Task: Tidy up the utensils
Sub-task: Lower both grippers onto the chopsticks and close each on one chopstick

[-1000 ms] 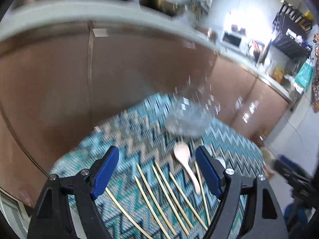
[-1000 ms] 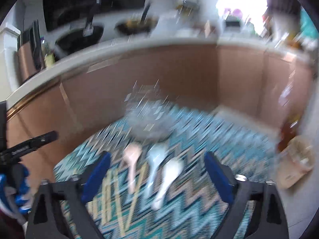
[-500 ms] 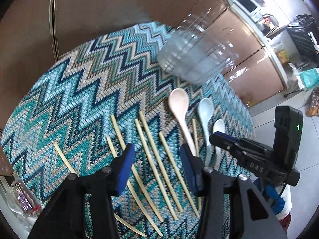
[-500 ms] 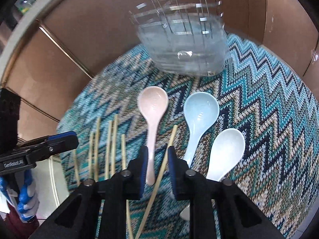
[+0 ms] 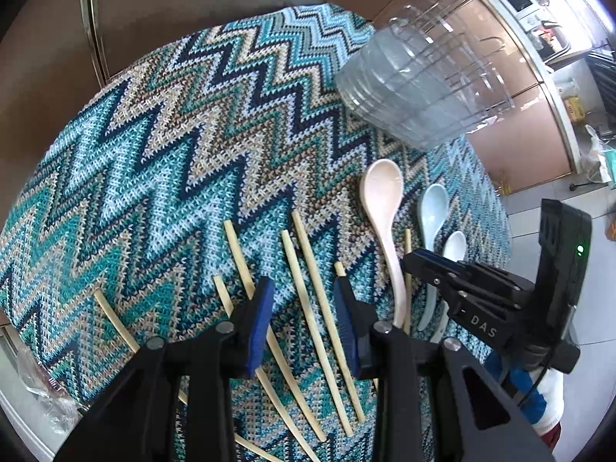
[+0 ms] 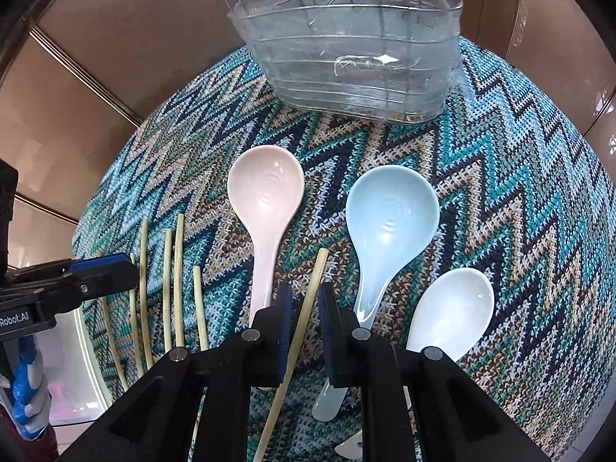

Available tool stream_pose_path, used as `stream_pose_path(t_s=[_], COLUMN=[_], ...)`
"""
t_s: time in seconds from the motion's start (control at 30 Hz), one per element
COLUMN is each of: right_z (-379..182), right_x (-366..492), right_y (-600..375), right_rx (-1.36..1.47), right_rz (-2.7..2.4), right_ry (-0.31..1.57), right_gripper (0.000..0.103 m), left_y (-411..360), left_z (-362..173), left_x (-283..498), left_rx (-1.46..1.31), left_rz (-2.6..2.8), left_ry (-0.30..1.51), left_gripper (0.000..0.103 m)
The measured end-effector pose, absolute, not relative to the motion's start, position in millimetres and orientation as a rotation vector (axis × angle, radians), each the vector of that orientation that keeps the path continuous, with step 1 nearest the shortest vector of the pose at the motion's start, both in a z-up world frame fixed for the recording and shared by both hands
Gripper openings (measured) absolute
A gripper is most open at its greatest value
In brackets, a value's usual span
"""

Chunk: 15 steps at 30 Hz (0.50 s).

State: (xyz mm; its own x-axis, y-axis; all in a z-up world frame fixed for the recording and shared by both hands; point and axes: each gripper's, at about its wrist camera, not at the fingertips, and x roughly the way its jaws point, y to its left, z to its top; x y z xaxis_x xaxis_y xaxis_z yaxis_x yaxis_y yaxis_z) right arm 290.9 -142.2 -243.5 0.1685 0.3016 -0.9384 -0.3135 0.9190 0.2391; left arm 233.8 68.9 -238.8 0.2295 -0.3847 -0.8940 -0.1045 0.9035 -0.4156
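Both of my handheld grippers point down at a round table under a knitted zigzag cloth in teal, navy and beige (image 5: 184,161), where the utensils lie in a row. My right gripper (image 6: 302,331) has its blue-padded jaws drawn close around one pale wooden chopstick (image 6: 308,300), which lies slanted between the pink ceramic soup spoon (image 6: 265,200) and the light blue ceramic soup spoon (image 6: 390,215); a sliver of gap shows beside the stick, so I cannot tell whether the pads press it. A white ceramic soup spoon (image 6: 454,308) lies just right of the blue one. My left gripper (image 5: 304,315) has just been narrowing, and its jaws stand part open over a pair of pale wooden chopsticks (image 5: 308,308) lying between the pads, untouched on the cloth. More loose chopsticks (image 5: 238,254) lie to either side of that gripper. A clear plastic-lined wire basket (image 6: 354,54) stands at the far edge of the cloth, beyond the spoon bowls, against brown cabinet doors (image 6: 115,38).
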Motion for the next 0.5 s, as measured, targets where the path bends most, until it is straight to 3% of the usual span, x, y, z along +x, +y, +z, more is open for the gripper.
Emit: stream_pose_path(t_s=[0.17, 0.5], right_z=[-247, -248], right_x=[294, 297], right_y=[-139, -141], right_rx=[-0.022, -0.035], right_rz=[0.438, 0.444], right_ry=[1.341, 1.344], right_gripper=[0.014, 0.014], left_y=[65, 42], left_z=[-247, -268], left_x=[245, 269], left_rx=[-0.422, -0.397], left_rz=[-0.163, -0.1], left_ry=[1.371, 1.424], left_gripper=[0.017, 0.015])
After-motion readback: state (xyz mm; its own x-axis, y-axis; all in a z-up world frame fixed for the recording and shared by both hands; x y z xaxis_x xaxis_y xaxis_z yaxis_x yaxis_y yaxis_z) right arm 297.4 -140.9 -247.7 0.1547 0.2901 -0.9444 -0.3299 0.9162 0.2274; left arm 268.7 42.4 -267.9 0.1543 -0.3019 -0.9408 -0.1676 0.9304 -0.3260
